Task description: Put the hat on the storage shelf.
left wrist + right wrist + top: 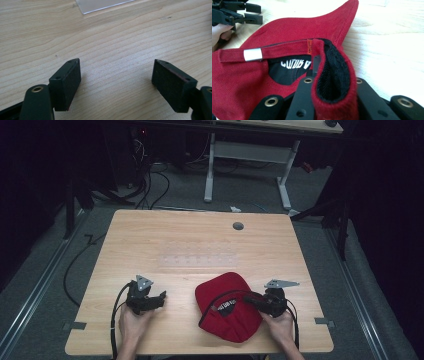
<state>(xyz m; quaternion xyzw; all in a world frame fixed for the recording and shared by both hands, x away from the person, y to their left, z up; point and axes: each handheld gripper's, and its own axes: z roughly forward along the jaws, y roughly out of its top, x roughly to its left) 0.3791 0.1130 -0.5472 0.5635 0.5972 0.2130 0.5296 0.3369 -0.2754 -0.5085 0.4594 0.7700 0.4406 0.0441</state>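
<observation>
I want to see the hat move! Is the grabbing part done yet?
Half done. The right gripper is shut on the back edge of the red cloth cap, which lies on the pale wooden table. The left gripper is open over bare wood, apart from the cap. Lifting or moving looks left.

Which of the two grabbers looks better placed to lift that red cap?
The right gripper, probably: its jaws are already pinched on the red cap at its back edge. The left gripper rests apart from the cap, jaws open over bare table, so it would have to travel first.
</observation>
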